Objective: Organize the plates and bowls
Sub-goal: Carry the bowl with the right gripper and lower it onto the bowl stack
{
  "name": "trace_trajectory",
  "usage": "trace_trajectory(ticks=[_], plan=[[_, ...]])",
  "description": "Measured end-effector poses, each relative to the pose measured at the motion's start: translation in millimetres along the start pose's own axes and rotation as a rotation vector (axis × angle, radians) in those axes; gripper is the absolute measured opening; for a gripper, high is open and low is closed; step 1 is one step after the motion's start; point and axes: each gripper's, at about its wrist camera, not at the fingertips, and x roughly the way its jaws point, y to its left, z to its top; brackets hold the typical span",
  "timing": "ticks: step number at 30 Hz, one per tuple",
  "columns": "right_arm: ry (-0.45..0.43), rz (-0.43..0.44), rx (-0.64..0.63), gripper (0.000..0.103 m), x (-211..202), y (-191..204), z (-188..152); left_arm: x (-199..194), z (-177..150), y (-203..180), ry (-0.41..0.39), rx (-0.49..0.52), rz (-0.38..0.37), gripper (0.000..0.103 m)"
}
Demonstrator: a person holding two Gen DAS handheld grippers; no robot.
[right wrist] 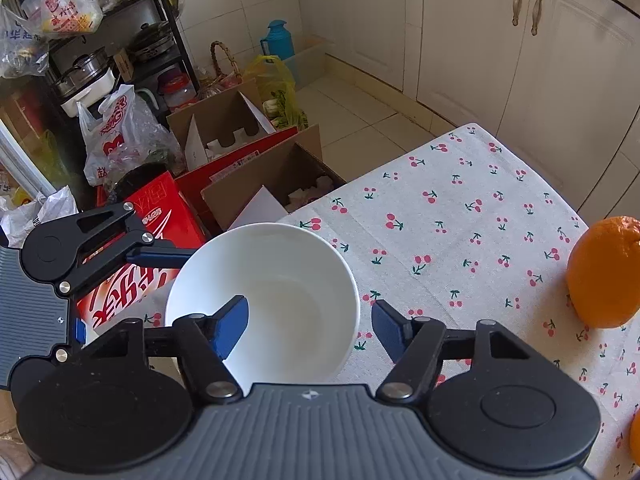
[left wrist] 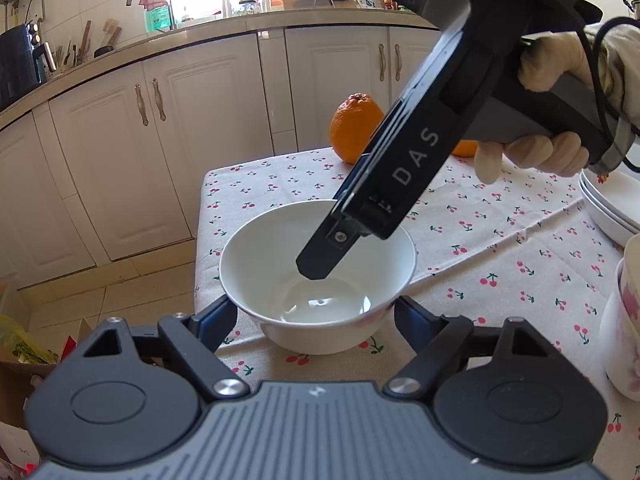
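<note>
A white bowl [left wrist: 316, 276] stands on the cherry-print tablecloth [left wrist: 500, 248] near the table's left edge. My left gripper [left wrist: 316, 320] is open, its fingers flanking the bowl's near side without gripping it. My right gripper [right wrist: 308, 330] is open and straddles the bowl's rim [right wrist: 264, 300]: one finger is inside the bowl, the other outside. In the left wrist view it comes down from the upper right, one finger [left wrist: 320, 260] dipping into the bowl. A stack of white plates [left wrist: 608, 208] lies at the table's right edge.
An orange [left wrist: 354, 128] sits at the far side of the table, also in the right wrist view [right wrist: 604, 272]. A floral cup [left wrist: 624, 332] stands at the right edge. Cardboard boxes [right wrist: 256, 184] and bags crowd the floor left of the table. Kitchen cabinets [left wrist: 160, 120] stand behind.
</note>
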Motion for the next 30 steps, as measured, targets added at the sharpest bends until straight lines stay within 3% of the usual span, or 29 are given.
trace_trajectory(ticks=[11,19,30], plan=[[0.0,0.041,0.025,0.065,4.1,-5.0,0.4,-0.2,1.2,1.4,0.001,-0.007,-0.007,0.085],[-0.002,0.045,0.035,0.065,-1.3,-0.4,-0.8,-4.1,2.1,-0.2,0.011,-0.014,-0.015,0.084],[-0.027,0.044,0.003,0.065,-37.7,24.6,-17.4,-41.9,6.3,-22.2,0.01,0.006,-0.02,0.084]])
